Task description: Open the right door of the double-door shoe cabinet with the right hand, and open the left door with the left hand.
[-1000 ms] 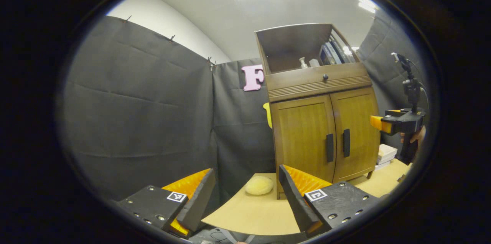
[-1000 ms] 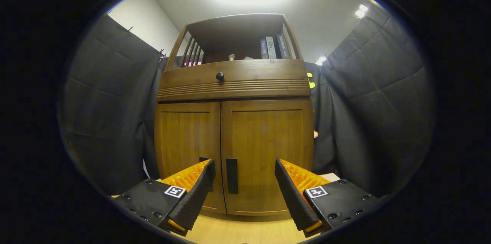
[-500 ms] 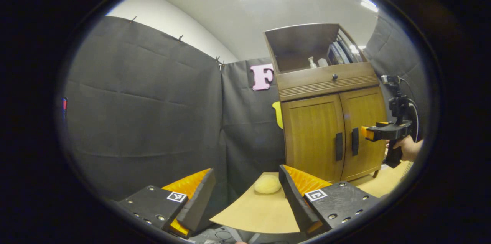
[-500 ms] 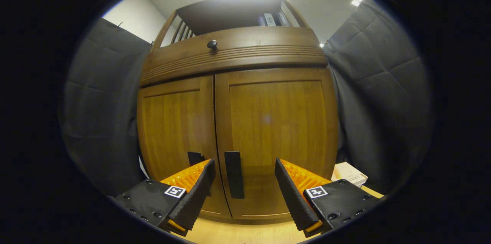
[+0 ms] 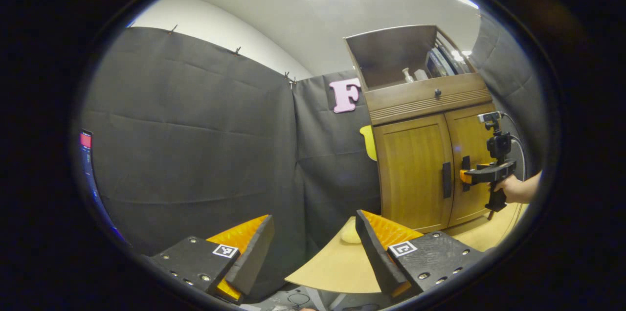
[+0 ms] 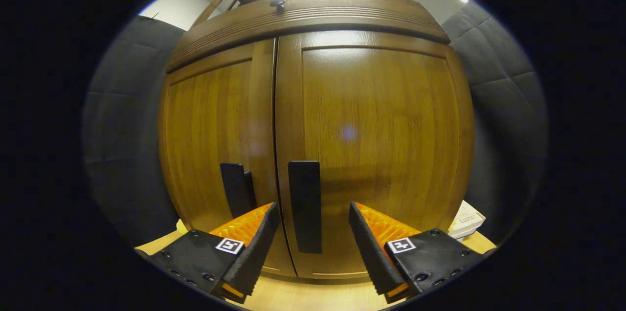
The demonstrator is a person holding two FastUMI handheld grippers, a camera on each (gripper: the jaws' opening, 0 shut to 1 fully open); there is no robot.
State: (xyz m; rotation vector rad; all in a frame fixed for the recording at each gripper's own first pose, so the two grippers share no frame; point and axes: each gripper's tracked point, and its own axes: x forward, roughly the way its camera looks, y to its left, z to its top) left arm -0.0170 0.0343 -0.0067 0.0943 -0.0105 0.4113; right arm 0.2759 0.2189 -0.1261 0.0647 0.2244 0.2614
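A brown wooden shoe cabinet [image 5: 420, 154] stands on a tan tabletop, both doors closed. In the right gripper view the right door [image 6: 381, 140] looms close, its dark vertical handle [image 6: 305, 206] between the fingers of my open right gripper [image 6: 313, 233], which do not touch it. The left door [image 6: 210, 140] has its own dark handle [image 6: 234, 188]. In the left gripper view my left gripper [image 5: 313, 247] is open and holds nothing, well away from the cabinet at the table's near left. There the right gripper [image 5: 481, 174], held by a hand [image 5: 513, 188], sits at the right door's handle.
A drawer with a round knob [image 5: 437, 92] and an open shelf with books and small items top the cabinet. A pale yellow round object [image 5: 349, 233] lies on the tabletop [image 5: 337, 267] left of the cabinet. A white box [image 6: 467, 220] sits to the cabinet's right.
The right gripper has moved in close to the right door, so its handle now lies between the fingers. The left gripper view has swung left, leaving the cabinet farther right.
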